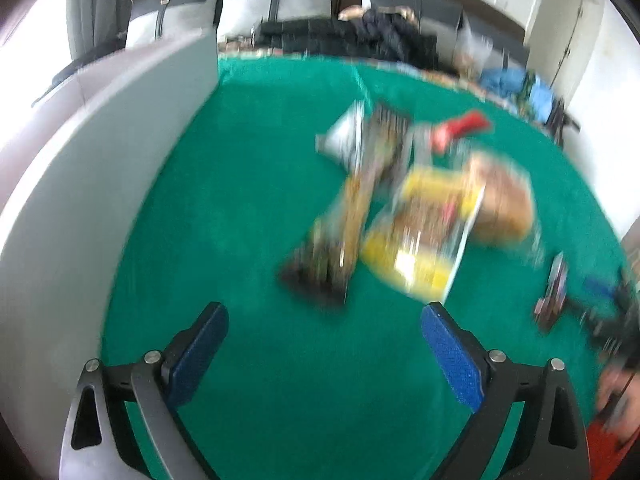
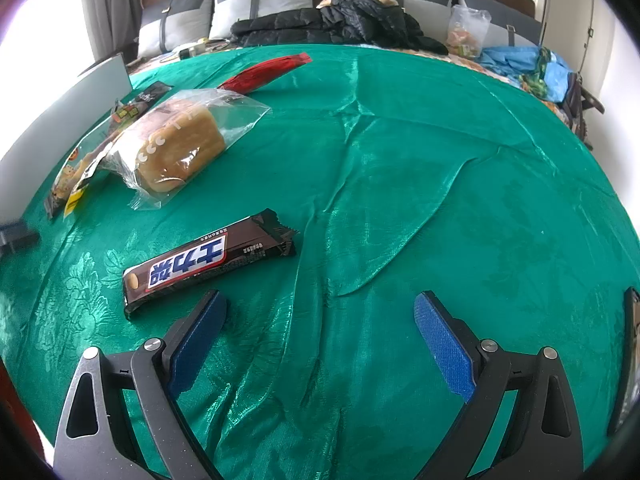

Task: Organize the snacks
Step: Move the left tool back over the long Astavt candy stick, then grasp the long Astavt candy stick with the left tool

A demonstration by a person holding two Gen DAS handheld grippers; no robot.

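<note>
My right gripper (image 2: 320,304) is open and empty, low over the green cloth. A brown chocolate bar (image 2: 208,260) lies just ahead of its left finger. Farther left lie a bagged bread loaf (image 2: 180,148), a red packet (image 2: 264,72) and dark and yellow snack packs (image 2: 80,164). My left gripper (image 1: 324,316) is open and empty; its view is blurred. Ahead of it lies a pile: a yellow pack (image 1: 424,224), a dark long pack (image 1: 340,236), the bread (image 1: 504,200), a silver pack (image 1: 344,136) and the red packet (image 1: 460,128).
A white box wall (image 1: 120,152) stands at the left of the cloth, also in the right wrist view (image 2: 72,100). The chocolate bar (image 1: 554,292) and the other gripper show at the far right of the left wrist view. A black jacket (image 2: 340,20), pillows and bags lie beyond the green cloth (image 2: 440,200).
</note>
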